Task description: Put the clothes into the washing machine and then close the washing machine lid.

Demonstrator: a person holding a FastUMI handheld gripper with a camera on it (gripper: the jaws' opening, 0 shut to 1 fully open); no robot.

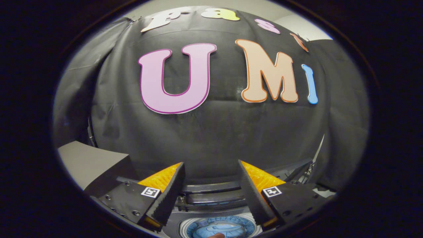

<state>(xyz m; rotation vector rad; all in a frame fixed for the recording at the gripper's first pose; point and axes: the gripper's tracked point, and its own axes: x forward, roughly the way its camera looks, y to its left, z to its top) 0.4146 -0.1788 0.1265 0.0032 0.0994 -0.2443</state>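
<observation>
At bottom centre: tool [211,185] spread, holding nothing | washer [211,198] below the fingers, lid raised | drum [218,228] open, bluish inside | grey box [89,165] lower left

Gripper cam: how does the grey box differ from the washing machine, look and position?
1. The grey box is plain matte grey with flat faces; the washing machine is dark and curved, with a round blue-patterned tub.
2. The grey box stands off beside one finger; the washing machine lies between and below the gripper, whose jaws are open and hold nothing.
Shared: both stand before the black cloth wall.
</observation>
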